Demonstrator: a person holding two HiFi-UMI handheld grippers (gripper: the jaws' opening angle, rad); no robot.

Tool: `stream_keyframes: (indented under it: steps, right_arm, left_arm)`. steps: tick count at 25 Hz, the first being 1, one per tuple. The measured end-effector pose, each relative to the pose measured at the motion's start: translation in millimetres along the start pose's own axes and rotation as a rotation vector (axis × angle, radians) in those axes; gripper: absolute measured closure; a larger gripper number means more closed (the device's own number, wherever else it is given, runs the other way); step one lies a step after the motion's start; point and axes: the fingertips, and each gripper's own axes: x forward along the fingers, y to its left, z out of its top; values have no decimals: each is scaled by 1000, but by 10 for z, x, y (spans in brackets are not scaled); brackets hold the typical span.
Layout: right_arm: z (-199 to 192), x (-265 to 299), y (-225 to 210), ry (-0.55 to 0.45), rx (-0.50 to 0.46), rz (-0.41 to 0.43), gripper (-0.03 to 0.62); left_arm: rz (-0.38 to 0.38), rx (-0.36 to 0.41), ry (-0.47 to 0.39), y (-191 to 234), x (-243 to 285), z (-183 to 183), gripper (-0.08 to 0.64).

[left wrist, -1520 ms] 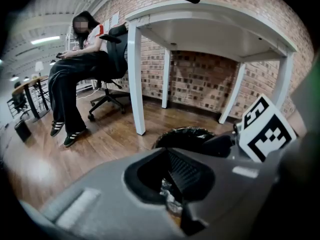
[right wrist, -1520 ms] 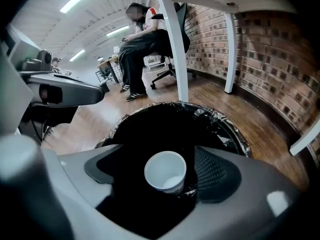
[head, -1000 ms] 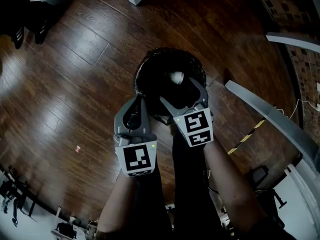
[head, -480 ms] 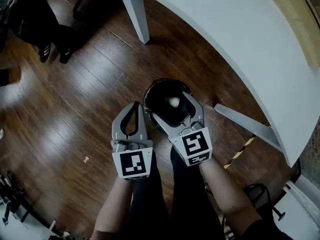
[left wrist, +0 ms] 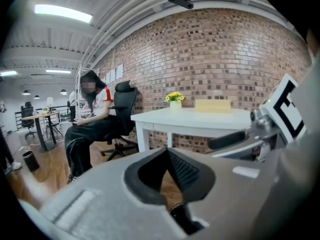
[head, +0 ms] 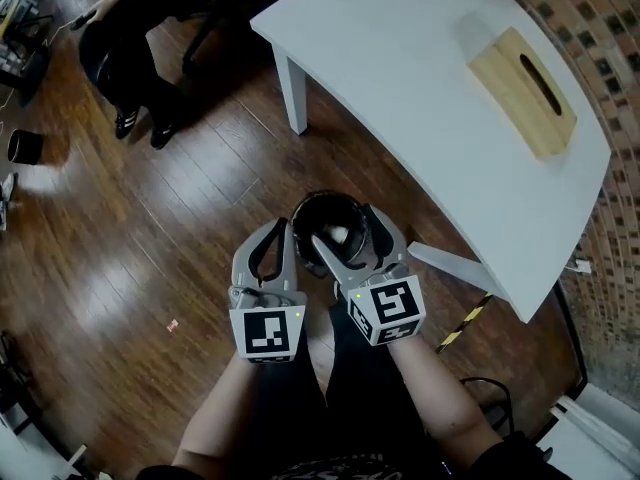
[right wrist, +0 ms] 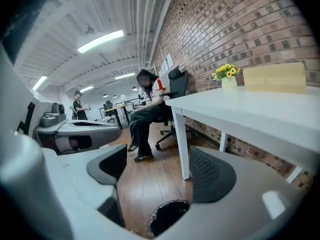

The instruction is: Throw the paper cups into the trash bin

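Paper cup point(head: 338, 235): in the head view it shows as a small pale round shape low inside the trash bin point(head: 328, 197), so this one looks already thrown away. The bin is a dark round tub on glossy brown plank floor point(head: 150, 238). The right gripper point(head: 346, 224) hangs directly over the bin's mouth, probably because that is the drop point. Its jaws stand apart with nothing between them and are drawing together. The left gripper point(head: 275, 230) sits just beside the bin's rim with its jaws together and empty, seemingly kept out of the way. Behind the bin stands a smooth white table point(head: 420, 78) carrying a pale wooden box point(head: 523, 90) with a slot cut in its top.

The left gripper view shows the ribbed black pads meeting at their tips, with only floor visible through the gap lower down. Beyond the bin's side of the room, a seated person point(left wrist: 90, 119) occupies a black office chair in front of a rough brick wall, and yellow flowers point(left wrist: 174, 97) stand on the table.

In the right gripper view, two rounded, finely ribbed pads are released and well apart, framing bare floor. The bin's crinkled black liner rim shows right below them. Its inside is too dark to make out the cup from here. No further cups are visible anywhere.
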Motion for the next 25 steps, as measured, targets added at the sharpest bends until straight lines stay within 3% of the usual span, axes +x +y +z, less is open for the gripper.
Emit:
stream_keyframes:
  steps: [12, 21, 25]
  right_arm:
    - [1180, -500, 162, -177, -78, 39, 241]
    - [1709, -785, 356, -283, -121, 80, 349]
    - [1860, -949, 388, -334, -149, 67, 456]
  left_arm:
    - [10, 19, -157, -157, -482, 1204, 555]
    - [-6, 27, -278, -204, -917, 1736, 555]
    - [-5, 35, -296, -199, -981, 1886, 555]
